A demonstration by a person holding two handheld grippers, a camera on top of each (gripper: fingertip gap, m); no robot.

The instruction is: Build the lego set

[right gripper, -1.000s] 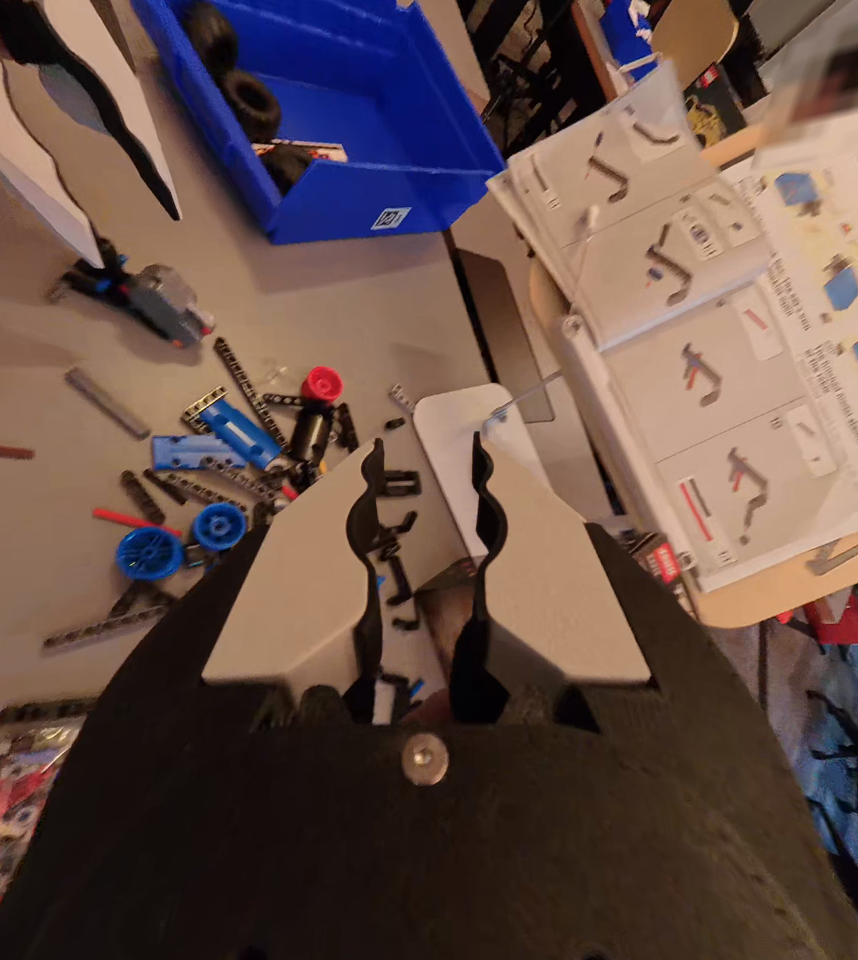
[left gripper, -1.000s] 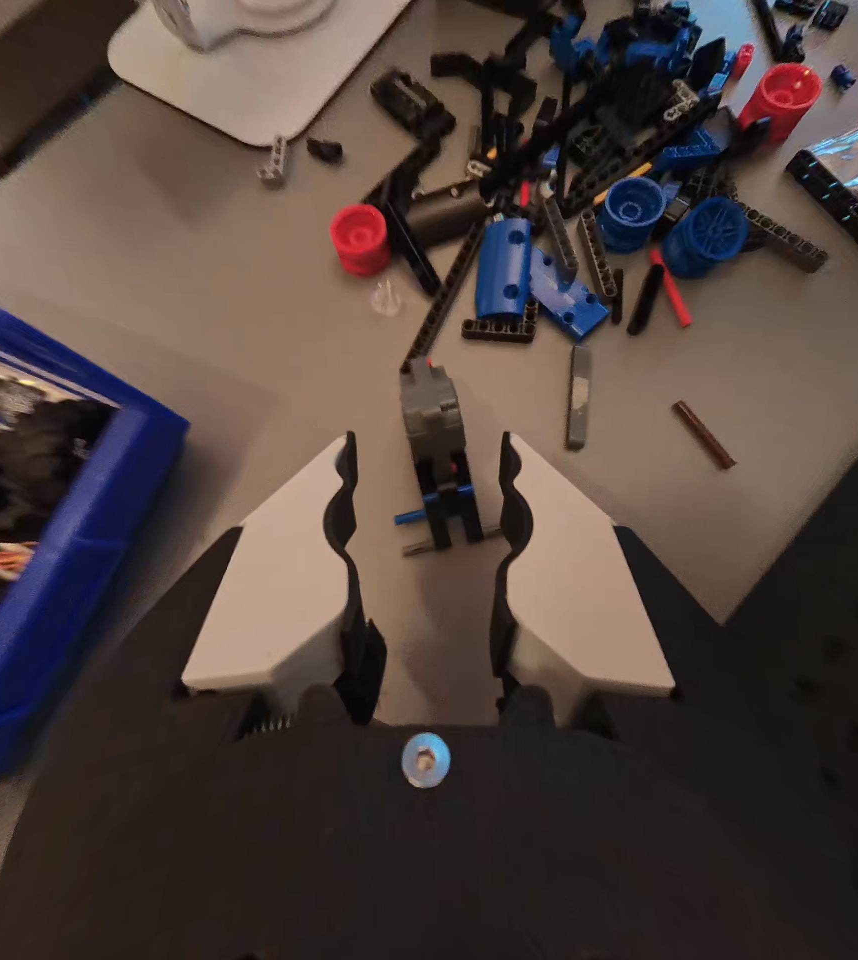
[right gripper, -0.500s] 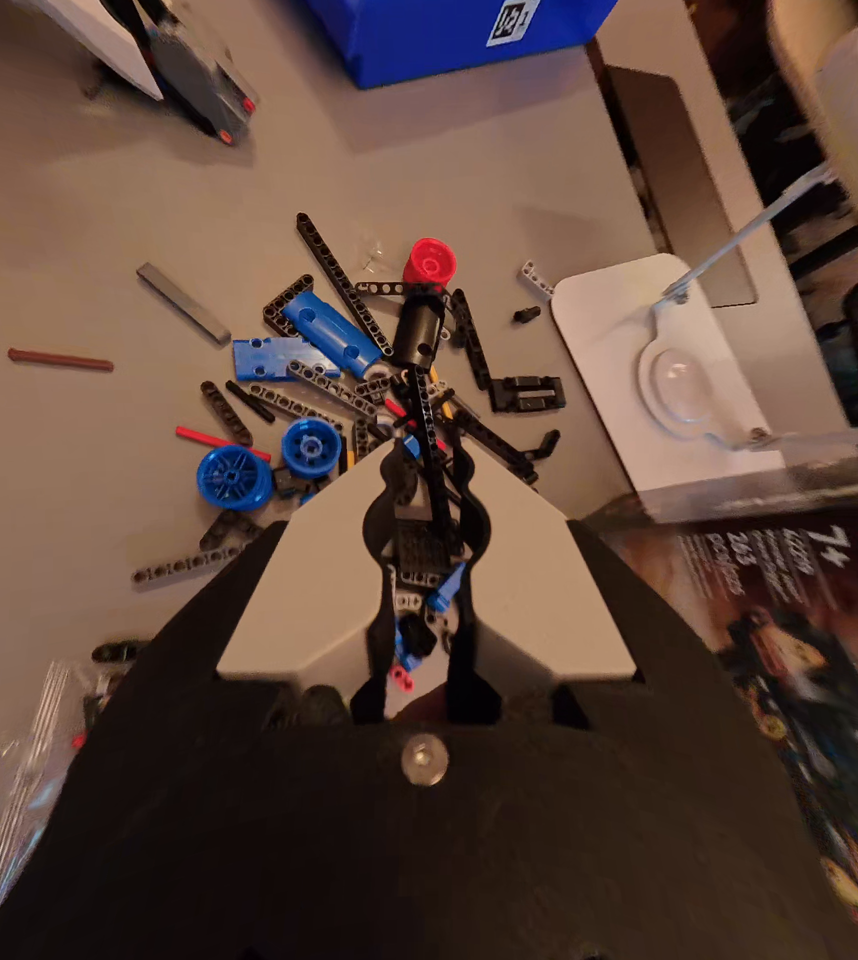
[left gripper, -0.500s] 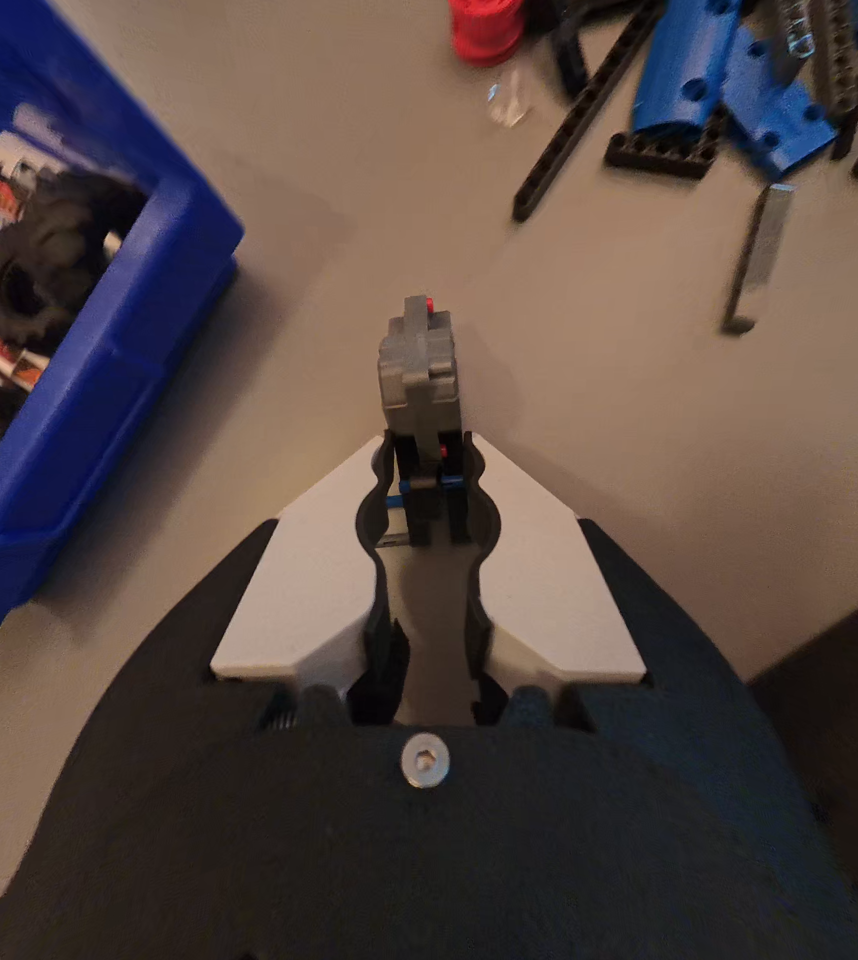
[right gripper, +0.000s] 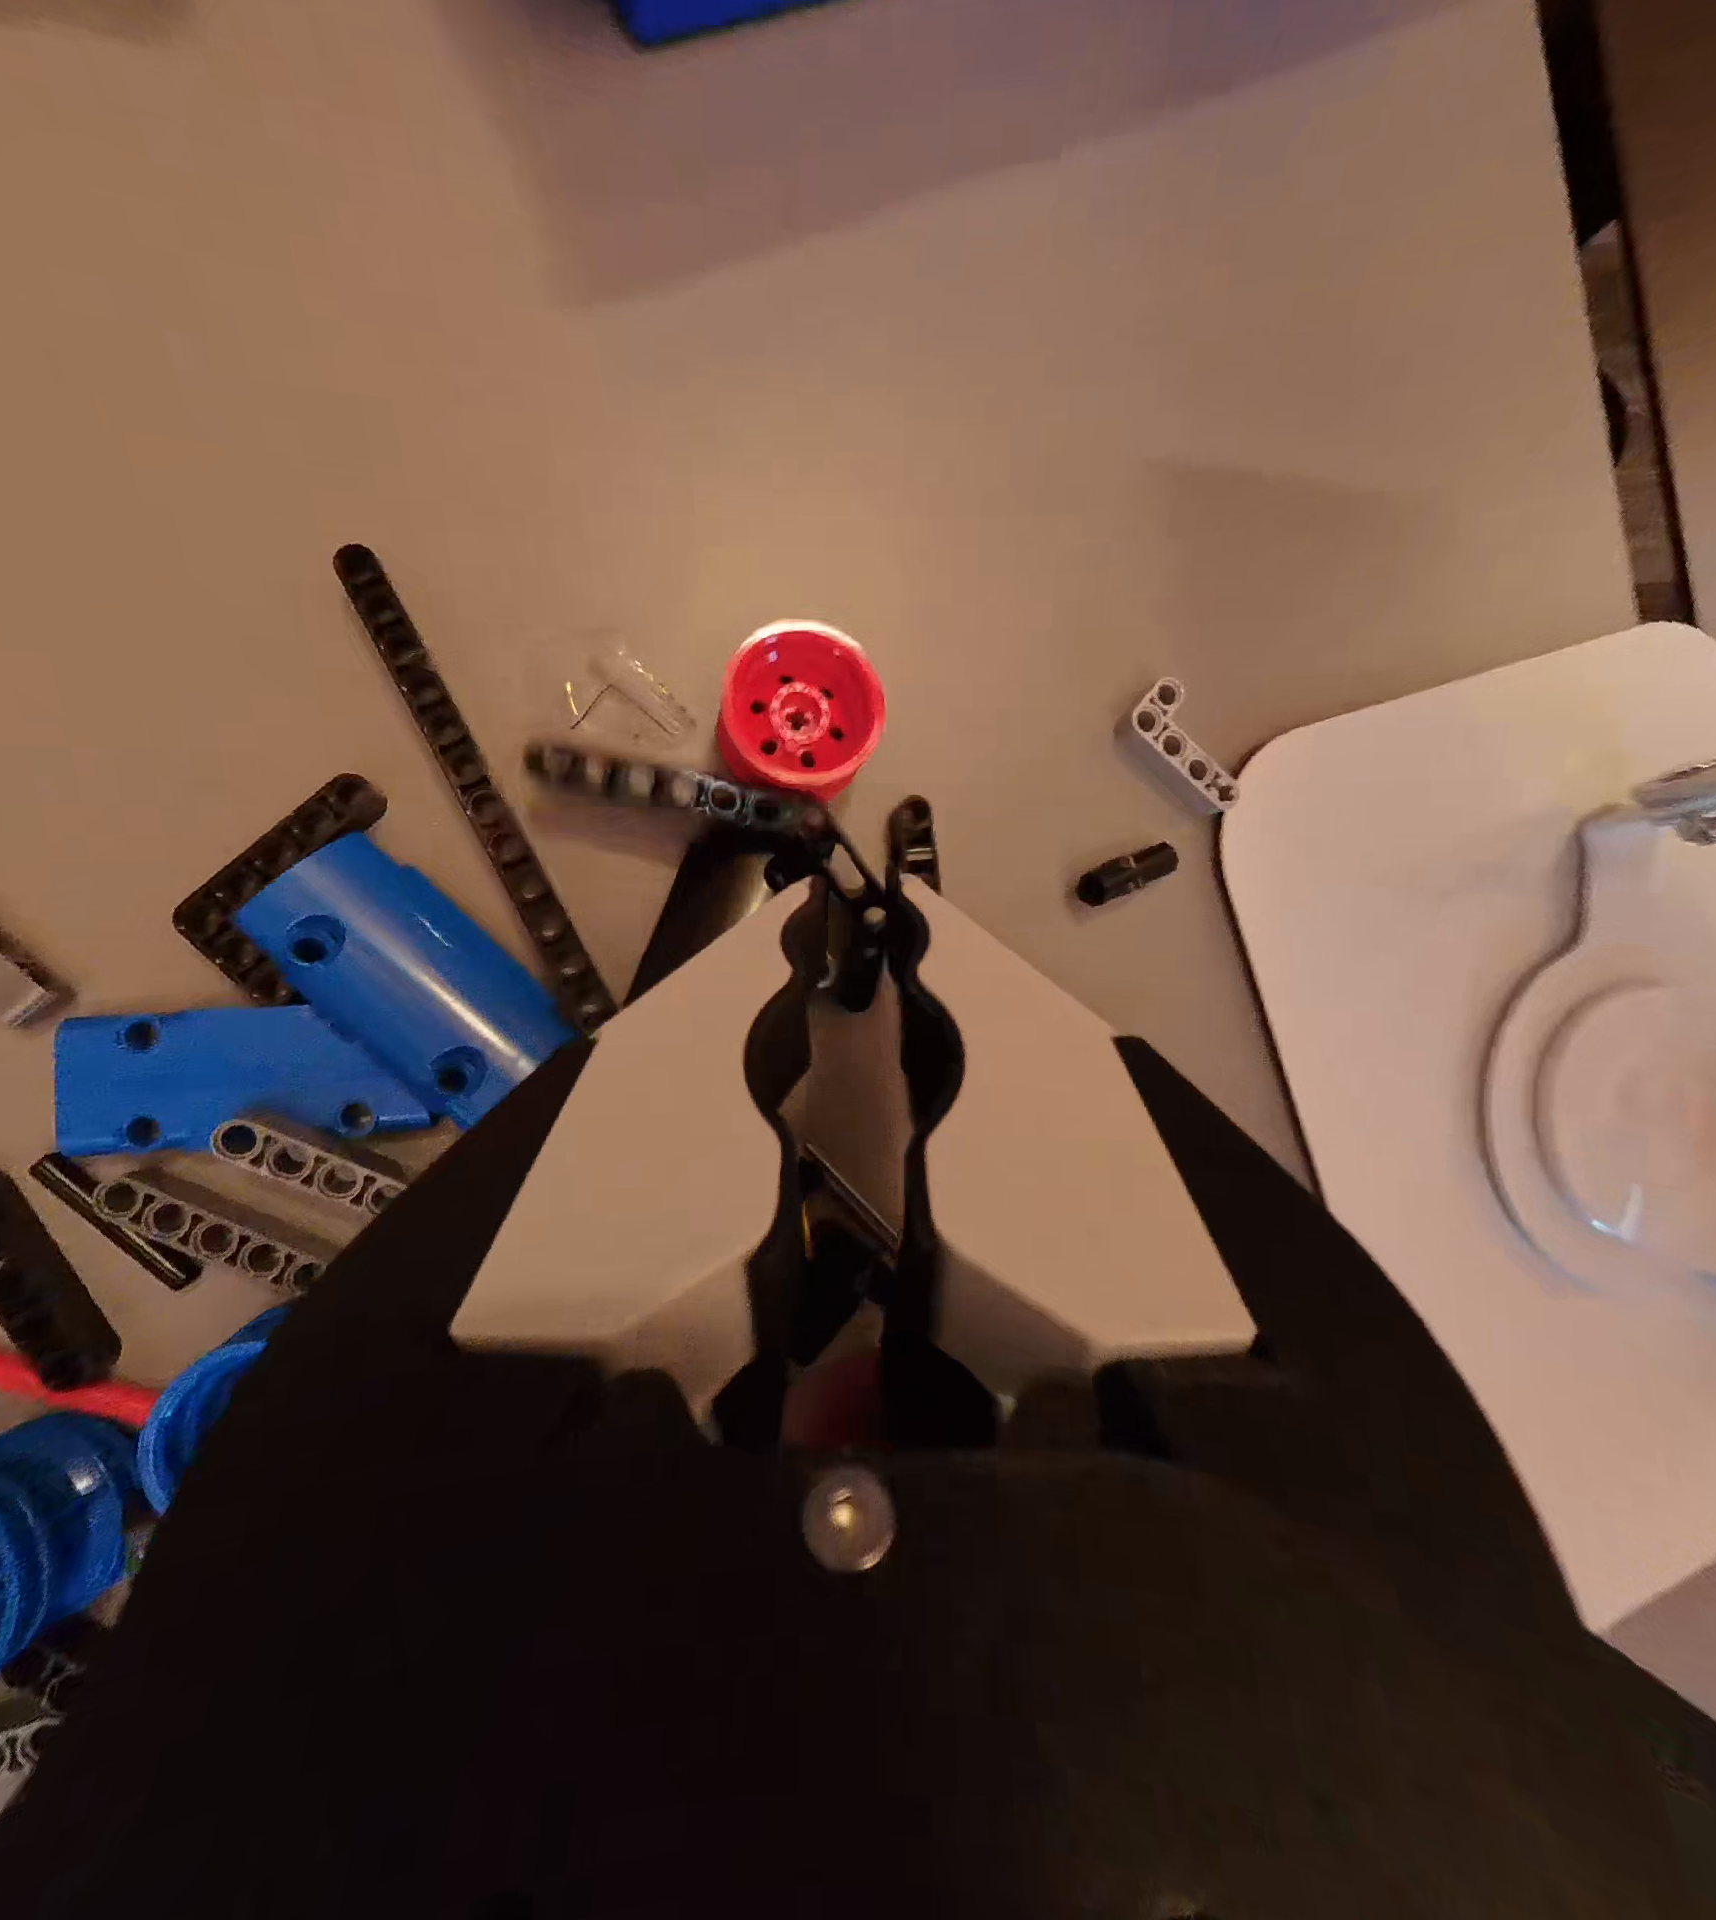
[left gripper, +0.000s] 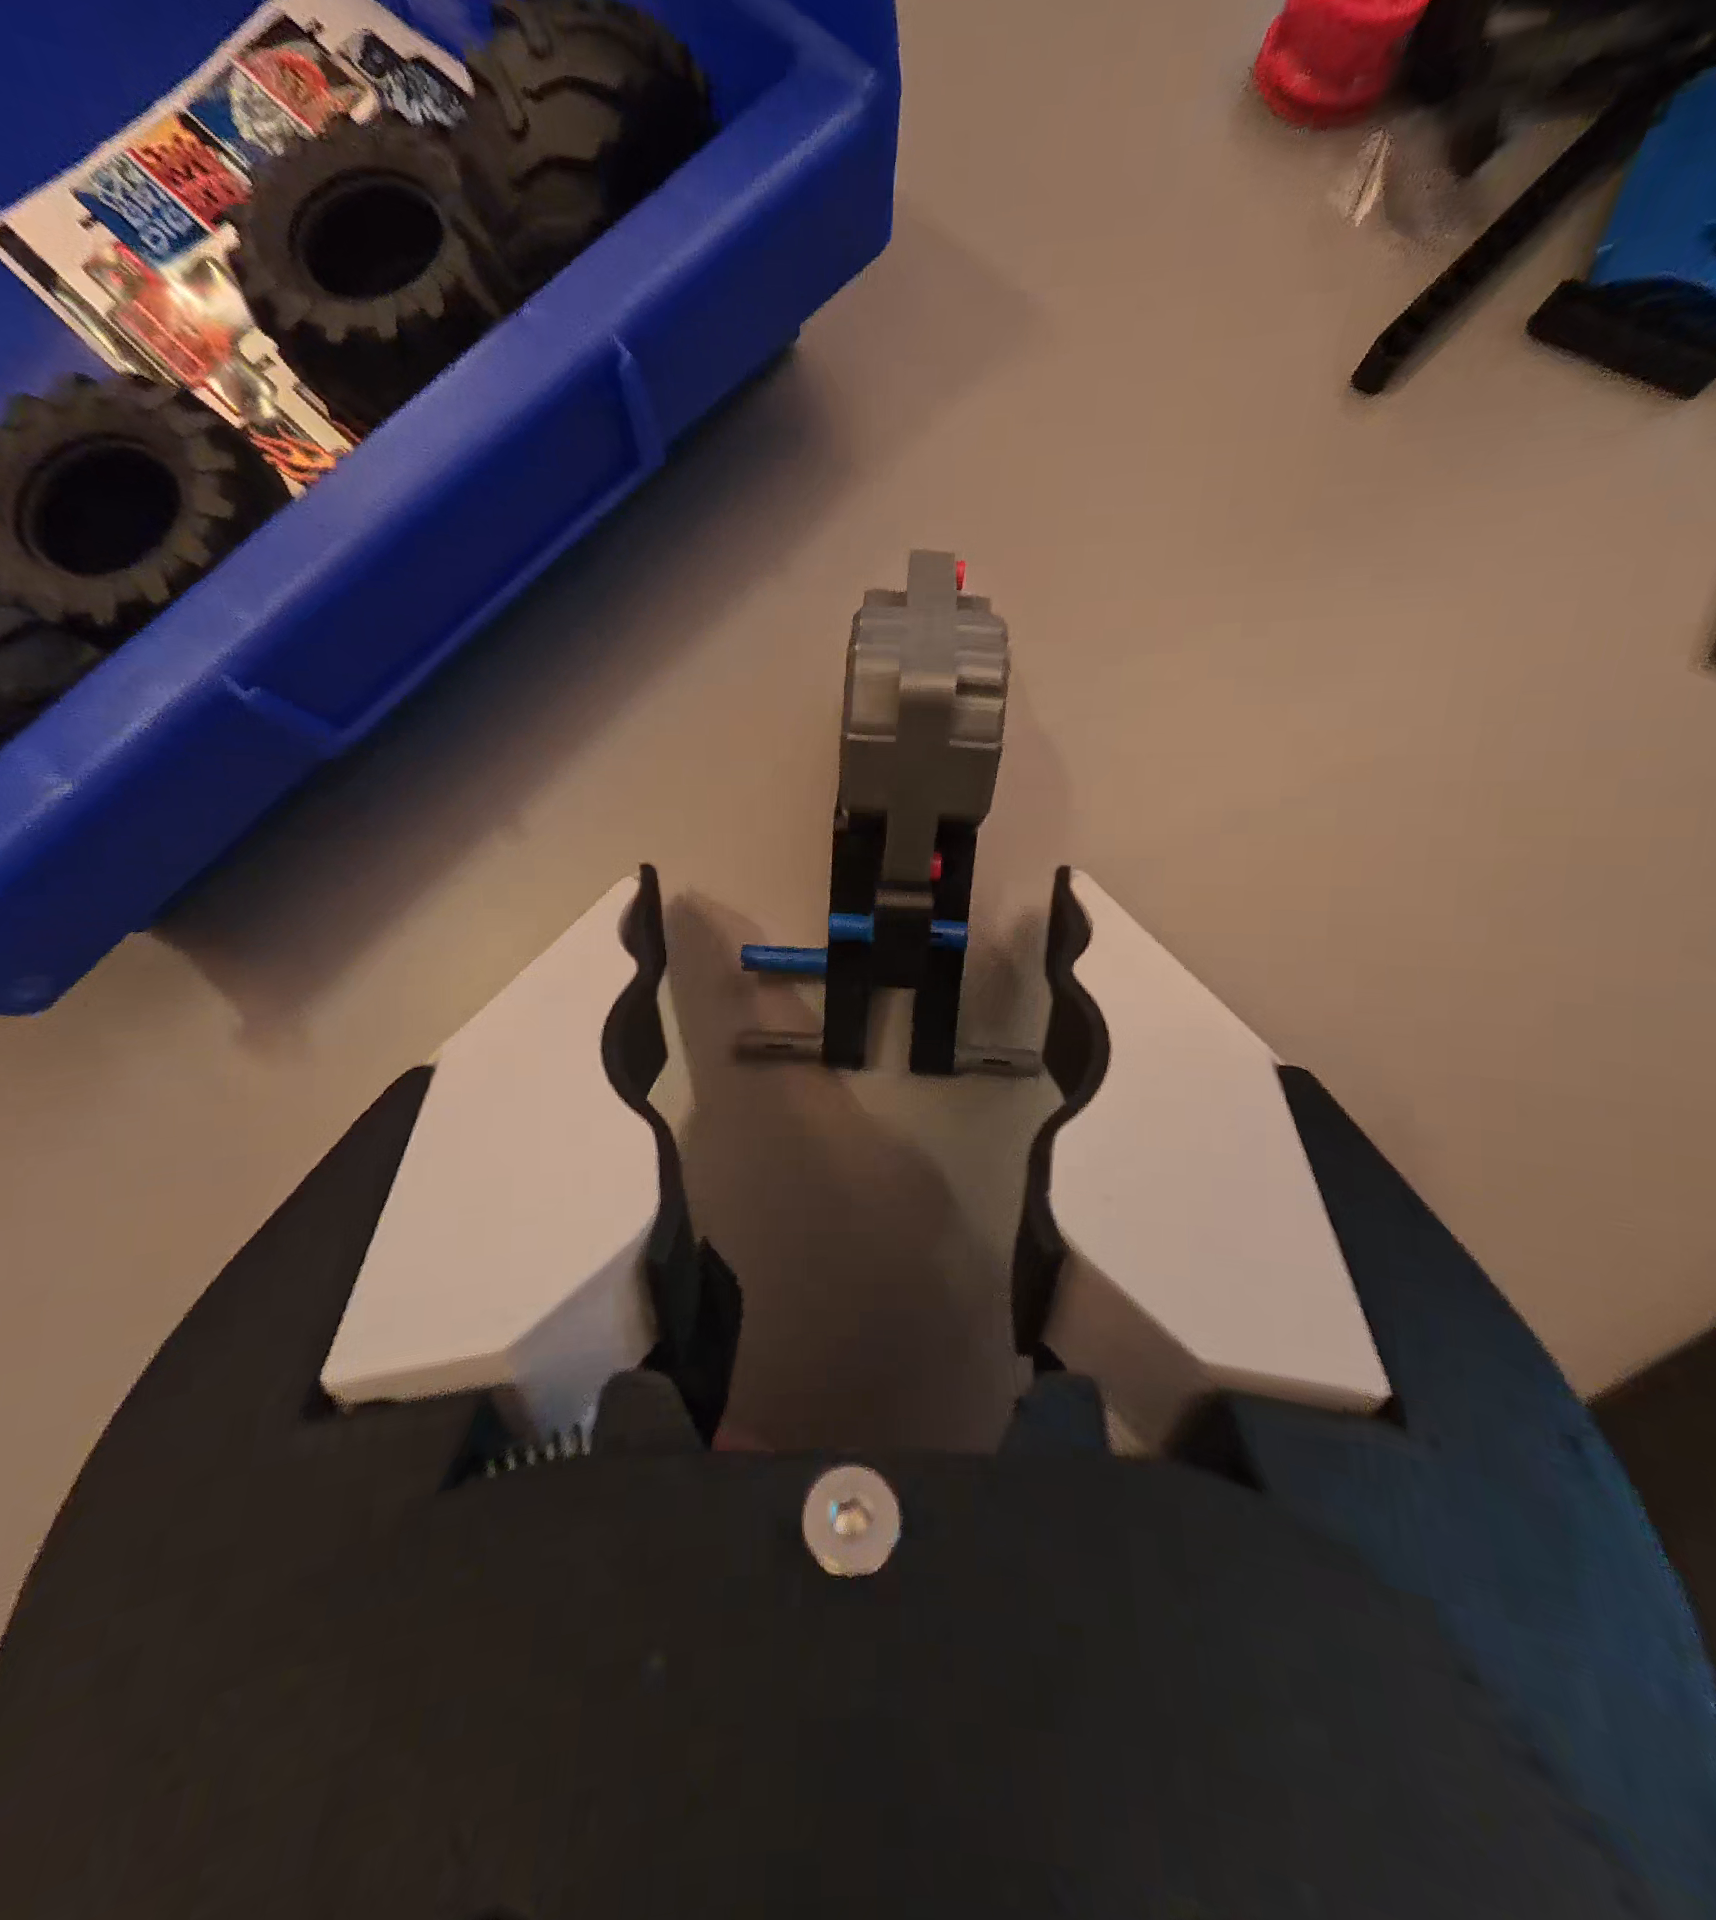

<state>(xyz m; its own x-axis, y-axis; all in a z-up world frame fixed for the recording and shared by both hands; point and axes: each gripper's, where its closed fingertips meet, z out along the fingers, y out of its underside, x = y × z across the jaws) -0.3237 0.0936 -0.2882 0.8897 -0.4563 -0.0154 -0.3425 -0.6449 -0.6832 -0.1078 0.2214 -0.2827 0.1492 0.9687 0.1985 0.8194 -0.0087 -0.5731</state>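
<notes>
Left gripper (left gripper: pixel 852 977): black body, white finger blocks with wavy black inner edges, pointing down and forward at the tabletop. Jaws stand wide apart, nothing between the pads; fingertips (left gripper: pixel 638 914) low, near the surface.

Right gripper (right gripper: pixel 859 914): same build, angled steeply downward. Jaws drawn nearly together, tips almost meeting, seemingly pinching something thin and dark — blur makes the contact hard to confirm.

Glossy plastic blue bin (left gripper: pixel 438 540), matt table (left gripper: pixel 1249 644), seemingly rubber tyres (left gripper: pixel 95 509)
</notes>
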